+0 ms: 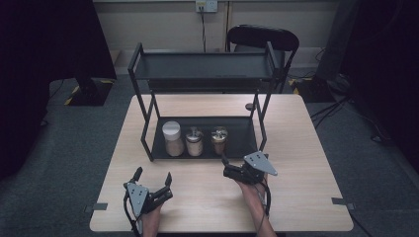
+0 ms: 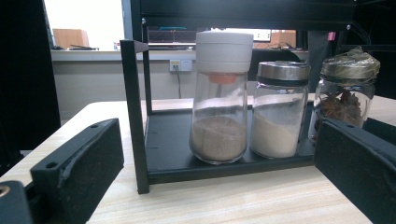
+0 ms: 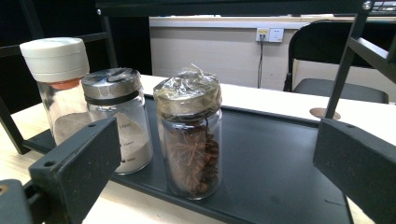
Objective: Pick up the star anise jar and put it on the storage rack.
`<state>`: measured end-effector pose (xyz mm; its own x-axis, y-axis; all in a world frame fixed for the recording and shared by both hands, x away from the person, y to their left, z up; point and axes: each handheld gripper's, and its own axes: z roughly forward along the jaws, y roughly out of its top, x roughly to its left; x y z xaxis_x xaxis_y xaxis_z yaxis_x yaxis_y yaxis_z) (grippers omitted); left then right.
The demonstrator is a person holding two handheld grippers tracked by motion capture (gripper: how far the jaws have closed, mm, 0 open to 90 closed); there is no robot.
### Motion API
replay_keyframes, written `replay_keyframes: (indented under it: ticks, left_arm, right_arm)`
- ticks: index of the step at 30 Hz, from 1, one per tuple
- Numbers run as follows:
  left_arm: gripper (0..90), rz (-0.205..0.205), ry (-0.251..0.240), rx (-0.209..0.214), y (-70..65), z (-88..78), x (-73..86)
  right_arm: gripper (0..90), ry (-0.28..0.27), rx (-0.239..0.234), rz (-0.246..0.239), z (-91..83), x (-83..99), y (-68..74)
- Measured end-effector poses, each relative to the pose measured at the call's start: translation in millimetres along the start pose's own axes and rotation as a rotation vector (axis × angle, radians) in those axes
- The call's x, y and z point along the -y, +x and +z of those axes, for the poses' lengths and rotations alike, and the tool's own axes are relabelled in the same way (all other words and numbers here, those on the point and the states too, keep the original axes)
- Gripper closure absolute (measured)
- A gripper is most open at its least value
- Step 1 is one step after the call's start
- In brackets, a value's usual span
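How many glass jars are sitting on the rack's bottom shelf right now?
3, in a row on the black metal rack's bottom shelf: white-capped glass jar of brown powder at left, steel-lidded jar of pale powder in the middle, film-covered jar of star anise at right. None looks hidden.

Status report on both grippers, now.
Left gripper and right gripper open, empty. Star anise jar on rack shelf, ahead of right. Path clear.
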<state>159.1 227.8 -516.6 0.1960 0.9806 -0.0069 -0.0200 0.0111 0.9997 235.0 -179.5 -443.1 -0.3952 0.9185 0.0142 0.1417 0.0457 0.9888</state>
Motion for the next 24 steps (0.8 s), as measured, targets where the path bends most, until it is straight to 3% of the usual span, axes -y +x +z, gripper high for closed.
replay_keyframes:
  ticks: [24]
  left_arm:
    - [1.1, 0.000, 0.000, -0.001, -0.2, 0.0, 0.0]
  right_arm:
    - [0.1, -0.010, 0.030, 0.019, -22.0, 10.5, 0.1]
